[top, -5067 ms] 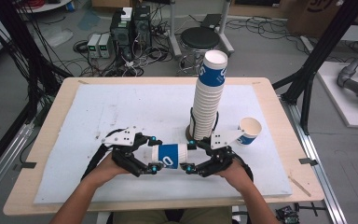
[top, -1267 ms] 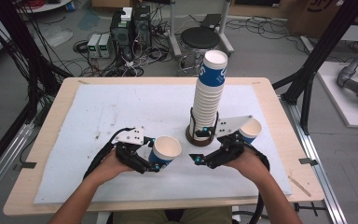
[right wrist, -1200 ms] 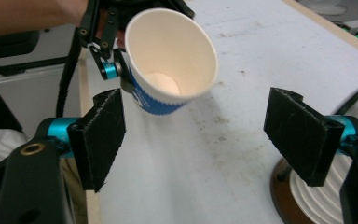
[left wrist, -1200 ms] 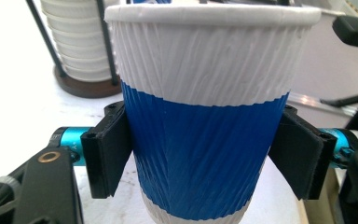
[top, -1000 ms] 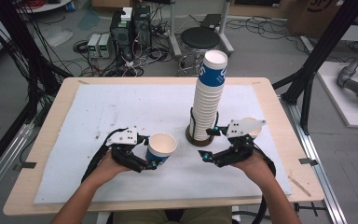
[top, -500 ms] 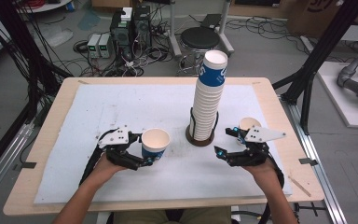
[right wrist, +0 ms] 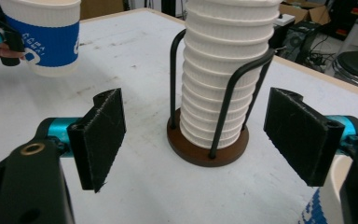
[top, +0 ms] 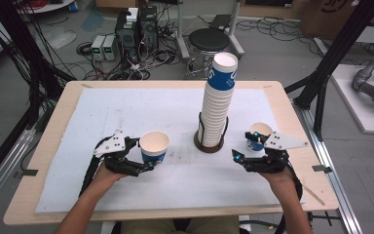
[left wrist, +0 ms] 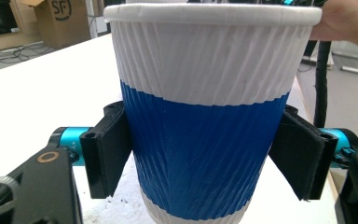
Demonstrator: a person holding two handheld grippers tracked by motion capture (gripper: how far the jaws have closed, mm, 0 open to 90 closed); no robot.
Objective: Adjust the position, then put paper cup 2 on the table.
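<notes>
Two grippers work near the tabletop's (top: 78,97) front edge. Left gripper (top: 146,163) grasps a blue-and-white ribbed paper cup (left wrist: 209,112) between its jaws. Right gripper (top: 243,155), jaws spread and empty, faces the tall stack of white paper cups (right wrist: 228,70) in a black wire holder.

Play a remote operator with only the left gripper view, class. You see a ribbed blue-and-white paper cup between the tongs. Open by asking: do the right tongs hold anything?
Observer: No. The right tongs are open with nothing between them.
Operator: What do they face?
Observer: A tall stack of paper cups in a wire holder with a brown base.
Operator: Any other cup nearby?
Observer: Yes, a second paper cup stands on the table beside the right tongs, right of the stack.
</notes>
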